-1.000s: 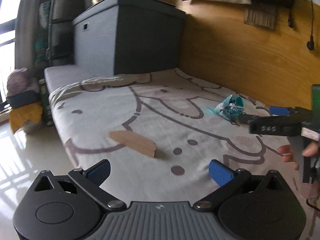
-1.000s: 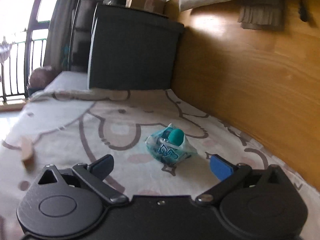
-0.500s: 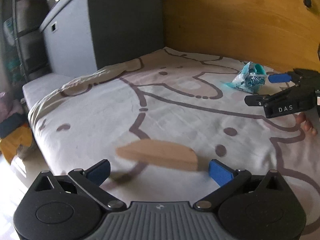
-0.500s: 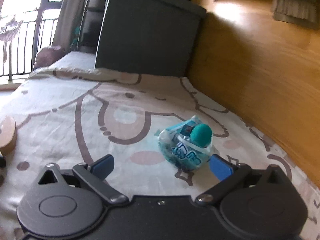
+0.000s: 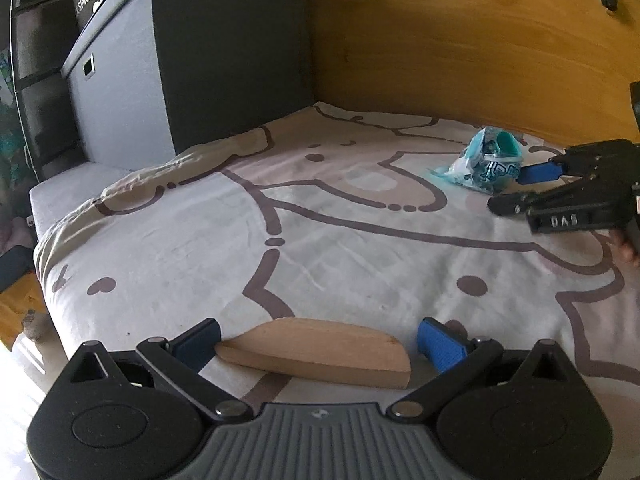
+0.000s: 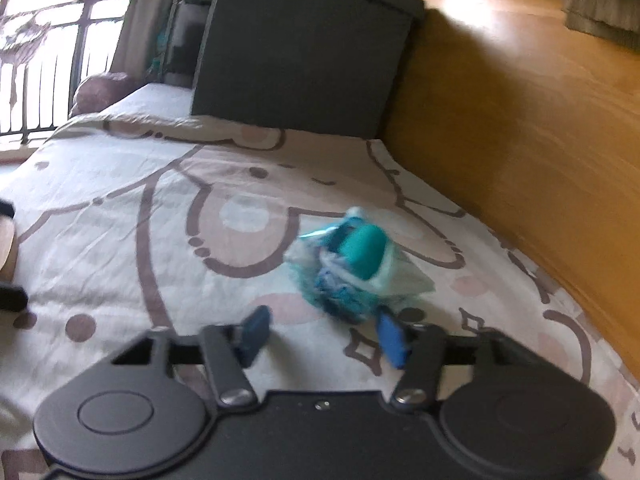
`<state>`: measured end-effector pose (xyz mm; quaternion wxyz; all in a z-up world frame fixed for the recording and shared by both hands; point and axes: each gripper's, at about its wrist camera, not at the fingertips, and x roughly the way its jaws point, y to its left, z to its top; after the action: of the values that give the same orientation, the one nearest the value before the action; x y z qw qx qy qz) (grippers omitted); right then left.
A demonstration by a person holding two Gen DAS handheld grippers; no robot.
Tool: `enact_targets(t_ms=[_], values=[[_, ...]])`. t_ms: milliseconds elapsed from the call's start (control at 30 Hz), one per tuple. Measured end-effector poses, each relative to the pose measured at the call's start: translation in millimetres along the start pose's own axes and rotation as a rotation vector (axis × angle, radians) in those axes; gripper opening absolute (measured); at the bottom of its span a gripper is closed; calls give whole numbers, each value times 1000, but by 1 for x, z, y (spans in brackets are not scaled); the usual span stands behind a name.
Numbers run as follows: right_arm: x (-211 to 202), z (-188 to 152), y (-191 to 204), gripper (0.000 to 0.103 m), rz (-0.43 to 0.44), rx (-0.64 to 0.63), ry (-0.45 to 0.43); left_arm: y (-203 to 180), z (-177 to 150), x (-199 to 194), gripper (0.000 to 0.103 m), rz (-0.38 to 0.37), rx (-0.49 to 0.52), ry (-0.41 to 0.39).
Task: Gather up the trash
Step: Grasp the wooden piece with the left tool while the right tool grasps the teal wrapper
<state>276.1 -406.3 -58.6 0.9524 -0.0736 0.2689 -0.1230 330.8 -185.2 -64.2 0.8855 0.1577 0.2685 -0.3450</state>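
Note:
A flat tan wooden piece (image 5: 316,350) lies on the patterned bedsheet (image 5: 320,240). My left gripper (image 5: 318,342) is open, its blue fingers on either side of the piece. A crumpled teal and clear wrapper (image 6: 352,270) lies farther right on the sheet; it also shows in the left wrist view (image 5: 486,162). My right gripper (image 6: 324,334) is open but narrowed, just in front of the wrapper, its right finger (image 6: 392,338) close to the wrapper's edge. The right gripper also shows in the left wrist view (image 5: 520,188).
A large dark grey storage box (image 5: 192,60) stands at the bed's far end. A wooden wall panel (image 5: 480,48) runs along the right side. The bed's left edge drops to the floor (image 5: 16,360). A window with railings (image 6: 44,60) is at far left.
My left gripper moved forward until the wooden piece sits between its fingers. My right gripper moved up to the wrapper and its fingers narrowed.

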Motion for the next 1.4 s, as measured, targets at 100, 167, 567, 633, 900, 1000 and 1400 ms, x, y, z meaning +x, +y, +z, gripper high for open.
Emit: enact_targets(t_ms=[100,167,567,633,900,1000,1400], values=[[-5,-1,-5,28,-9,27,-26,-2,-1,-3,98,-2,-7,-6],[-9,-2,-7,20,-9,43,-47,-4,-2,-5,91,-12,-1,-16],[-31,-7,-3,41,-70,47,-131,-29,-21,-42,91,10,-54,-23],[-38,-7,1,69,-80,22,-151,-33,-29,-51,91,-3,-80,-29],[-21,4,23,78,-87,-418,-135,-51,-42,-74,91,-36,-100,-39],[-6,16,21,78,-58,-454,-99,-53,-44,-78,91,-34,-118,-30],[-4,12,-3,43,-17,-316,71,-51,-44,-102,91,-17,-181,-5]])
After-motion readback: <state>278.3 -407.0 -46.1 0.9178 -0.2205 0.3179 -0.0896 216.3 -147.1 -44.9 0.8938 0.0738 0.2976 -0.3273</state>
